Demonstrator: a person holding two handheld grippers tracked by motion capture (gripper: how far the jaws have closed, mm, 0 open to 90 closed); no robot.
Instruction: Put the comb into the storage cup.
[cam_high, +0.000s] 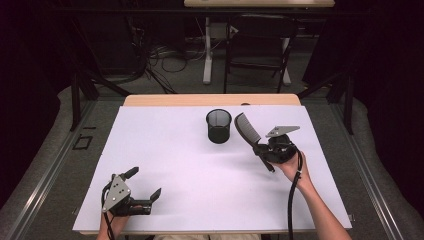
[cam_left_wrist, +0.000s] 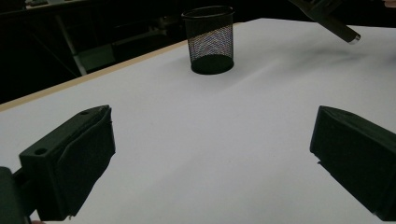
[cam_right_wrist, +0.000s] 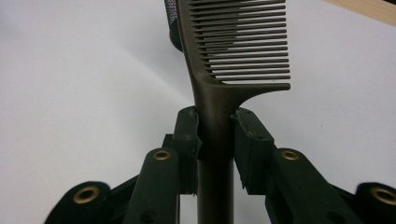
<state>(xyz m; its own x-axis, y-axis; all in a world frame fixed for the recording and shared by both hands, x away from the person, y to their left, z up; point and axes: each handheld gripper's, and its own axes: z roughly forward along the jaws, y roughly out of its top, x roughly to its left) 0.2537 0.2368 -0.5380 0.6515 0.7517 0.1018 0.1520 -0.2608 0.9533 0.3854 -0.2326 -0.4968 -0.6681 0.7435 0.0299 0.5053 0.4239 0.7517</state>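
High view: right tongs (cam_high: 261, 148) grip a comb (cam_high: 248, 130) near the table's (cam_high: 175, 150) right edge; left tongs (cam_high: 145, 184) gape, released, near its front-left corner.

No readable text, label, brand, number or sign anywhere: none on comb (cam_right_wrist: 233, 51), mesh cup (cam_high: 219, 126), either gripper, or white table sheet (cam_high: 190, 165).

In the right gripper view the dark plastic wide-toothed comb (cam_right_wrist: 233, 56) is cut off by the top edge, its handle runs out at the bottom, and it hides most of the black wire-mesh cup (cam_right_wrist: 172, 23). In the left gripper view, the comb's handle tip (cam_left_wrist: 343, 31) alone enters at the top.
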